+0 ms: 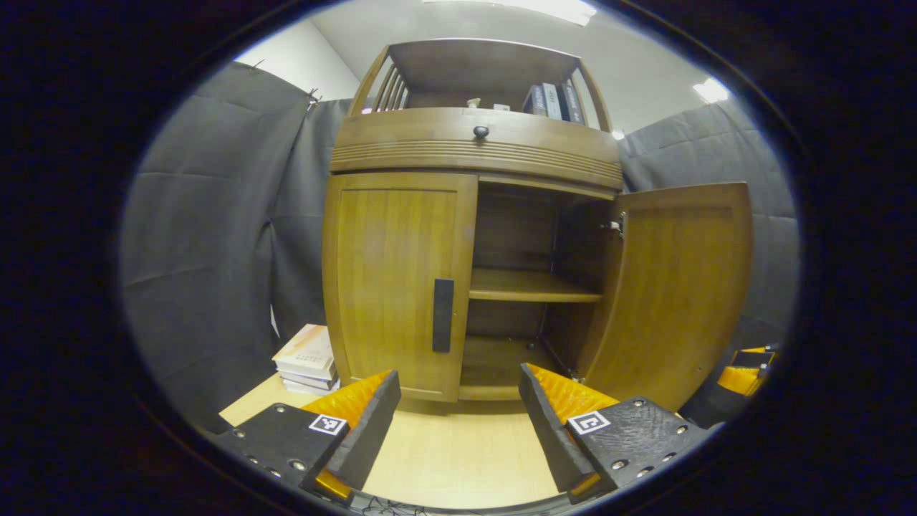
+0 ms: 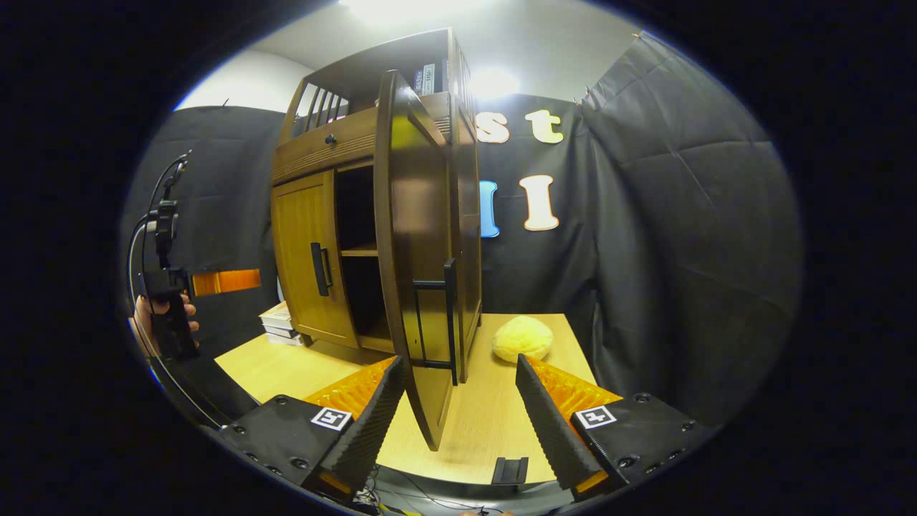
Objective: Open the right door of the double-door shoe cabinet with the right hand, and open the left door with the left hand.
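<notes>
A wooden double-door shoe cabinet (image 1: 473,150) stands on a light wood table. Its right door (image 1: 680,287) is swung wide open, baring the inner shelf (image 1: 530,287). The left door (image 1: 394,279) is closed, with a dark vertical handle (image 1: 443,315). My left gripper (image 1: 458,423) is open, a short way in front of that handle, holding nothing. In the right gripper view the open right door (image 2: 415,272) stands edge-on with its handle (image 2: 448,315) just ahead of my open right gripper (image 2: 458,416). The left gripper (image 2: 215,282), held in a hand, hangs at the left.
A stack of books (image 1: 308,358) lies left of the cabinet on the table (image 1: 458,451). A pale yellow round plush thing (image 2: 523,338) sits on the table right of the cabinet. Black cloth walls surround the booth. Books stand on the cabinet's top shelf (image 1: 551,100).
</notes>
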Demonstrator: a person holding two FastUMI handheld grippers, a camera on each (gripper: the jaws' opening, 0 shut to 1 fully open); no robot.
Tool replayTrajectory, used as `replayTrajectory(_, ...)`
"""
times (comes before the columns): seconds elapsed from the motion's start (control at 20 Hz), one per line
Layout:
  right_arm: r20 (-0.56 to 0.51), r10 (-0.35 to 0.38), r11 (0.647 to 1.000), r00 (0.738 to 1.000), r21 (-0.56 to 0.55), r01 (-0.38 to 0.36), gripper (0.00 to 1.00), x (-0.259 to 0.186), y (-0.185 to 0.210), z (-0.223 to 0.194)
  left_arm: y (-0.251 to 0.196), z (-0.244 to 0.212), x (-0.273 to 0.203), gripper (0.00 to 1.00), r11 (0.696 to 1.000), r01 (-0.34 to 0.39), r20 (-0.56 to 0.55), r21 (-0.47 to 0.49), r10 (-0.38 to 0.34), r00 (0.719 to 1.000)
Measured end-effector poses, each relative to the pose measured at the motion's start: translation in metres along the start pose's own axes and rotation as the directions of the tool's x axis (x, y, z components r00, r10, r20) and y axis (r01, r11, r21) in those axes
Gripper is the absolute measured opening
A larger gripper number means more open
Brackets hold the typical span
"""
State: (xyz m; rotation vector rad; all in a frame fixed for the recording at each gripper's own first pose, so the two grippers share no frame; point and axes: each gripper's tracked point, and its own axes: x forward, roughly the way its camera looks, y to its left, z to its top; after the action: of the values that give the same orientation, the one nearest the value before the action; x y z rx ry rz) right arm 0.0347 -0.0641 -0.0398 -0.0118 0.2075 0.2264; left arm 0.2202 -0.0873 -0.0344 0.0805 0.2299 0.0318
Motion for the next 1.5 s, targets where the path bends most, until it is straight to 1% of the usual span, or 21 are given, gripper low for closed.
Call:
replayTrajectory(0.05,0.004,-0.017,1.0,1.0,0.013,0.017,0.97,0.0,0.004,0.003,0.006,0.005,0.014,0.95,1.0,0.003,0.005,0.002,-0.003,1.0)
replayTrajectory(0.1,0.01,-0.038,0.999,0.999,0.027,0.037,0.92,-0.003,0.009,0.007,0.011,0.009,0.029,0.95,1.0,0.008,0.011,0.006,-0.008,1.0)
replayTrajectory(0.15,0.011,-0.066,0.997,0.998,0.036,0.066,0.97,-0.006,0.011,0.01,0.015,0.013,0.045,0.95,1.0,0.016,0.015,0.013,-0.016,1.0)
replayTrajectory(0.3,0.002,-0.159,0.987,0.987,0.03,0.159,0.97,-0.01,0.023,0.007,0.018,0.017,0.092,0.96,0.995,0.078,0.014,0.056,-0.079,0.997)
replayTrajectory(0.4,-0.009,-0.219,0.975,0.976,0.036,0.219,0.97,-0.014,0.031,0.008,0.025,0.014,0.124,0.95,0.991,0.079,0.01,0.109,-0.08,0.997)
replayTrajectory(0.45,-0.012,-0.241,0.969,0.971,0.046,0.241,0.92,-0.014,0.033,0.008,0.025,0.012,0.14,0.95,0.988,0.08,0.01,0.129,-0.082,0.997)
replayTrajectory(0.5,-0.014,-0.263,0.964,0.965,0.049,0.263,0.97,-0.017,0.038,0.009,0.026,0.01,0.153,0.95,0.986,0.084,0.015,0.141,-0.086,0.996)
replayTrajectory(0.55,-0.015,-0.28,0.959,0.96,0.043,0.281,0.92,-0.018,0.041,0.011,0.026,0.009,0.166,0.95,0.986,0.088,0.021,0.141,-0.092,0.996)
replayTrajectory(0.7,-0.02,-0.32,0.947,0.947,0.034,0.321,0.92,-0.021,0.057,0.013,0.018,0.005,0.192,0.95,0.983,0.131,0.024,0.126,-0.135,0.99)
replayTrajectory(0.75,-0.024,-0.329,0.943,0.944,0.042,0.329,0.92,-0.022,0.062,0.013,0.02,0.006,0.2,0.88,0.984,0.12,0.035,0.133,-0.125,0.991)
replayTrajectory(0.85,-0.027,-0.345,0.937,0.938,0.055,0.346,0.93,-0.024,0.072,0.012,0.021,0.002,0.21,0.73,0.983,0.124,0.034,0.138,-0.13,0.991)
replayTrajectory(0.9,-0.028,-0.353,0.934,0.935,0.055,0.354,0.93,-0.023,0.076,0.014,0.017,-0.001,0.215,0.69,0.981,0.139,0.031,0.133,-0.144,0.989)
replayTrajectory(1.0,-0.024,-0.359,0.931,0.933,0.056,0.36,0.93,-0.019,0.082,0.017,0.017,0.0,0.222,0.59,0.985,0.134,0.037,0.113,-0.138,0.99)
replayTrajectory(1.1,-0.024,-0.353,0.933,0.935,0.073,0.353,0.93,-0.014,0.09,0.02,0.013,-0.003,0.223,0.48,0.984,0.162,0.032,0.079,-0.165,0.986)
replayTrajectory(1.2,-0.023,-0.341,0.936,0.94,0.086,0.342,0.93,-0.006,0.097,0.02,0.012,-0.004,0.224,0.41,0.987,0.148,0.03,0.057,-0.15,0.988)
replayTrajectory(1.4,-0.022,-0.316,0.946,0.949,0.067,0.317,0.93,-0.001,0.112,0.015,0.012,-0.003,0.222,0.27,0.99,0.118,0.04,0.076,-0.121,0.992)
replayTrajectory(1.45,-0.024,-0.309,0.948,0.951,0.065,0.31,0.93,-0.001,0.115,0.014,0.011,-0.003,0.223,0.25,0.99,0.117,0.051,0.077,-0.121,0.991)
replayTrajectory(1.5,-0.026,-0.303,0.951,0.953,0.064,0.304,0.93,0.001,0.118,0.012,0.012,-0.003,0.223,0.27,0.991,0.116,0.051,0.07,-0.12,0.991)
